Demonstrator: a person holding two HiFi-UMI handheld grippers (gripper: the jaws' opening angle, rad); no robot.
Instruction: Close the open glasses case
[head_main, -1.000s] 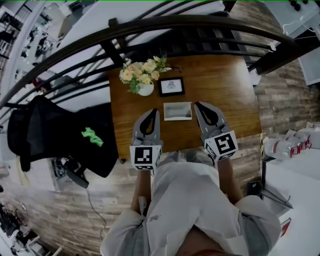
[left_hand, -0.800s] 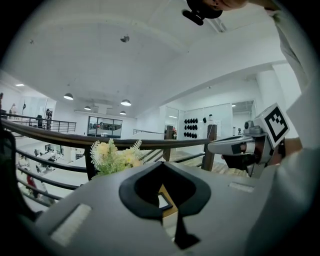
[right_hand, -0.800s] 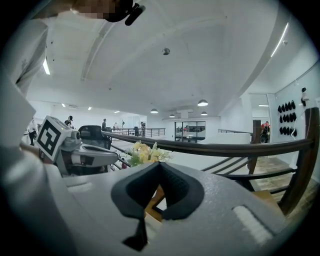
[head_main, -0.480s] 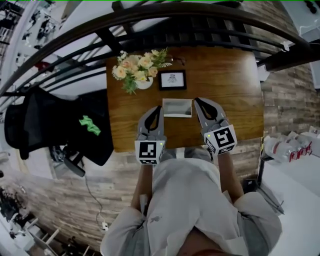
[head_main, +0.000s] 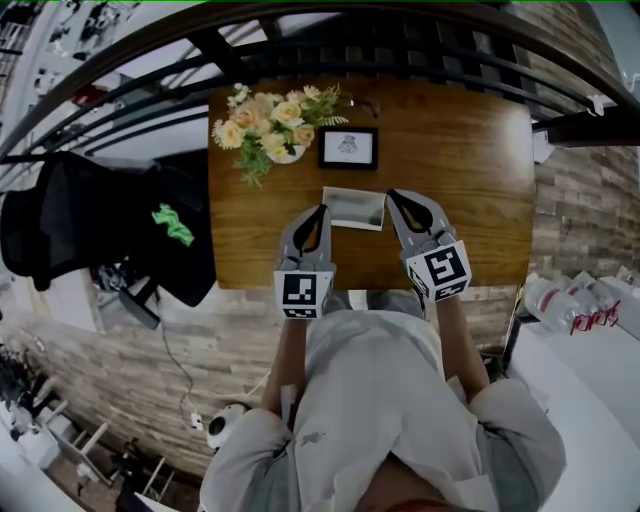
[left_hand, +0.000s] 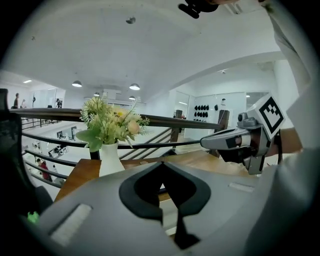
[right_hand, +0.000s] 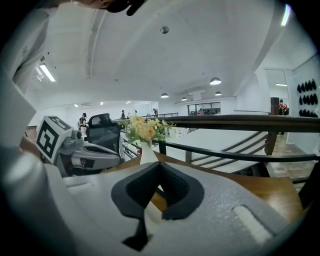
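Observation:
The open glasses case (head_main: 354, 208), pale with a shallow rectangular tray, lies on the wooden table (head_main: 460, 170) near its front edge. My left gripper (head_main: 322, 208) is shut, its tip close against the case's left end. My right gripper (head_main: 390, 195) is also shut, its tip at the case's right end. Neither holds anything. In the left gripper view the jaws (left_hand: 161, 163) meet at the tip, with the right gripper (left_hand: 235, 142) off to the right. In the right gripper view the jaws (right_hand: 159, 164) meet too, and the left gripper (right_hand: 85, 150) shows at the left.
A white vase of flowers (head_main: 270, 125) and a small black picture frame (head_main: 347, 147) stand behind the case. A dark railing (head_main: 300, 50) runs past the table's far side. A black chair with a jacket (head_main: 110, 230) stands left of the table.
The head view has shifted, so the table sits higher in the picture. Both grippers have edged forward and now lie closer to the ends of the case. Both stay shut.

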